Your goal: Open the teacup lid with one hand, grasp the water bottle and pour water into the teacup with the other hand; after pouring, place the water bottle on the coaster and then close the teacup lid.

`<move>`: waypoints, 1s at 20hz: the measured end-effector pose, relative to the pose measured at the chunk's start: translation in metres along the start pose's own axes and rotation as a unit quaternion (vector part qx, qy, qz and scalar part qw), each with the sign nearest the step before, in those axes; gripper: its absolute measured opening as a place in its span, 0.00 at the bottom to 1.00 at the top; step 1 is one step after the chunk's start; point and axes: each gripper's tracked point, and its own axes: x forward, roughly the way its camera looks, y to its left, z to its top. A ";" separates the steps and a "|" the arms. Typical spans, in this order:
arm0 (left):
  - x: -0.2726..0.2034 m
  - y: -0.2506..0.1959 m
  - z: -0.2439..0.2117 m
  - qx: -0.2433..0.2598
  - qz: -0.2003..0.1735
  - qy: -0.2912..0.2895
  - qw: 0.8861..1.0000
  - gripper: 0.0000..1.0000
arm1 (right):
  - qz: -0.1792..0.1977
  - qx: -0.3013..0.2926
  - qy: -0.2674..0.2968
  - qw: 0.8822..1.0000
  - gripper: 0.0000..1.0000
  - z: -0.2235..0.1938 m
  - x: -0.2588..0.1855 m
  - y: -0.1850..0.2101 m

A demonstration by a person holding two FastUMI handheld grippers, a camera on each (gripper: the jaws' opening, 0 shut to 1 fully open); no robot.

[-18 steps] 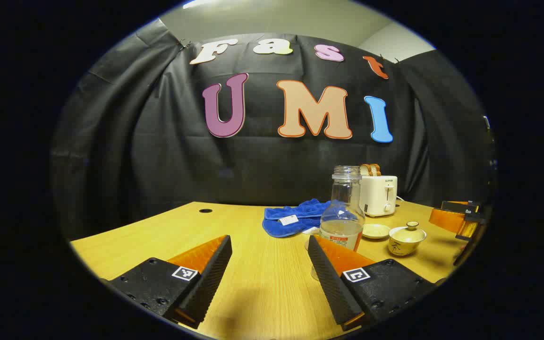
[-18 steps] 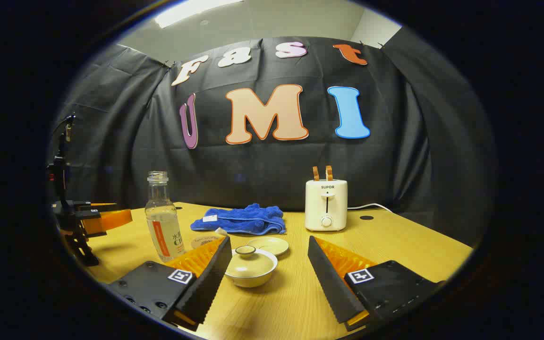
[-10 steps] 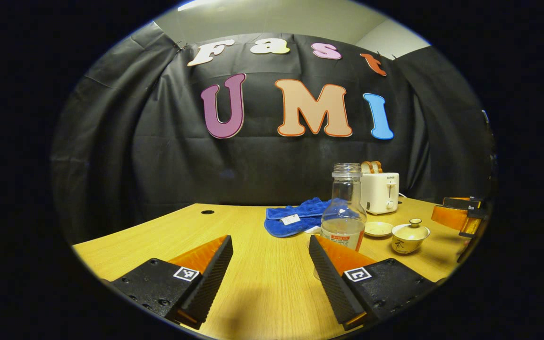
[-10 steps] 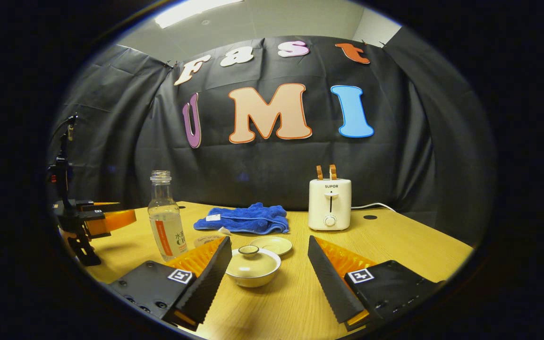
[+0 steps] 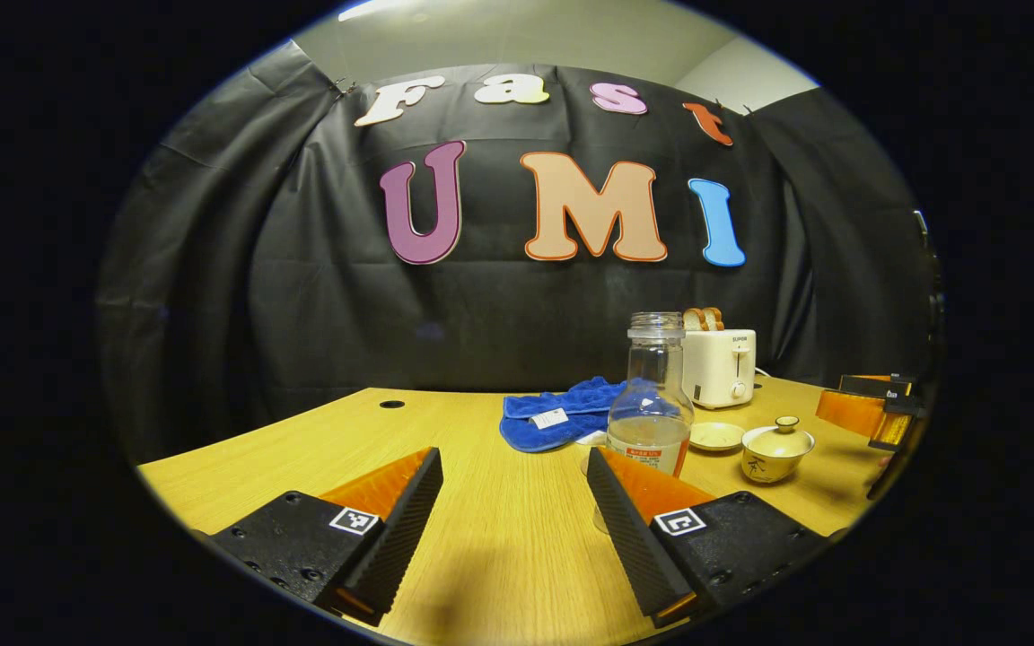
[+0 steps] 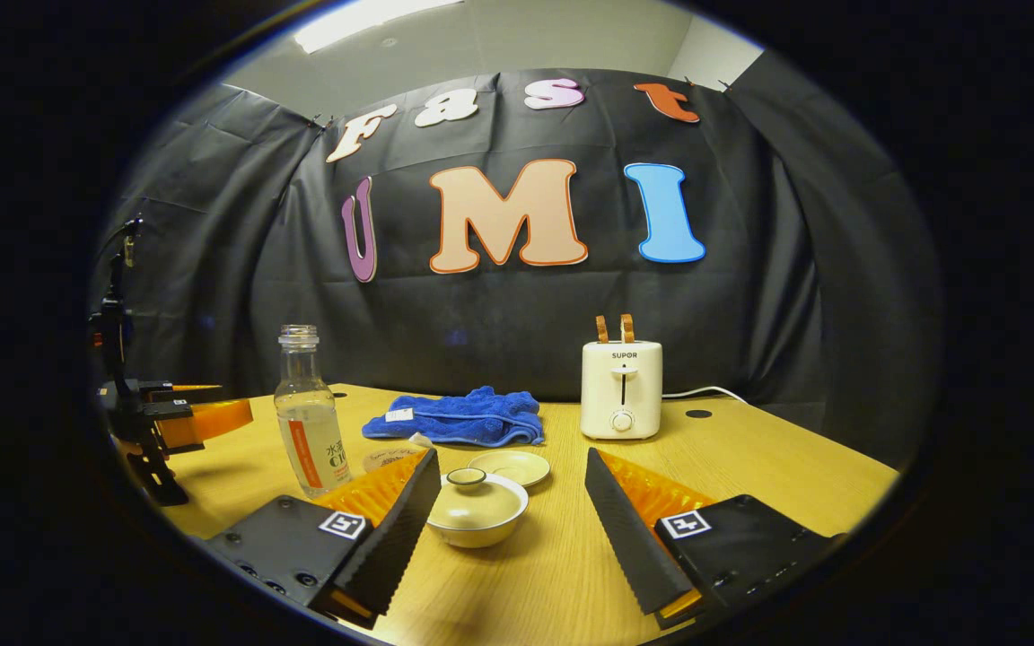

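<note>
Barely shifted since prev frames: we hold both grippers wide apart, gripping nothing. Right gripper (image 6: pixel 510 502) lines up w/ lidded teacup (image 6: pixel 476 510); left gripper (image 5: pixel 512 502) sits near water bottle (image 5: pixel 652 404) to grab it.

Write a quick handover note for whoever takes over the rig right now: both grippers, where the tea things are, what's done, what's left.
Left hand-held gripper: open, holding nothing, low over the table; water bottle stands just ahead to its right.
Right hand-held gripper: open, holding nothing, teacup just ahead between its fingers.
Bottle is uncapped, upright, partly filled. The lid is on the teacup. Saucer behind the cup; a round coaster seems to lie beside the bottle.
Done: nothing.
Left: lift lid, grasp bottle, pour, set bottle on coaster, close lid.
</note>
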 end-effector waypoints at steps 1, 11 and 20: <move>0.000 0.000 0.000 0.000 0.000 0.000 1.000 0.95 | 0.000 0.000 0.000 1.000 1.00 0.000 0.000 0.000; 0.000 -0.001 -0.001 0.000 0.001 0.000 1.000 0.95 | 0.047 0.002 0.006 0.999 1.00 -0.004 0.014 0.021; 0.000 -0.002 0.000 0.000 0.001 0.000 1.000 0.95 | 0.070 -0.003 0.068 0.995 1.00 -0.025 0.044 0.039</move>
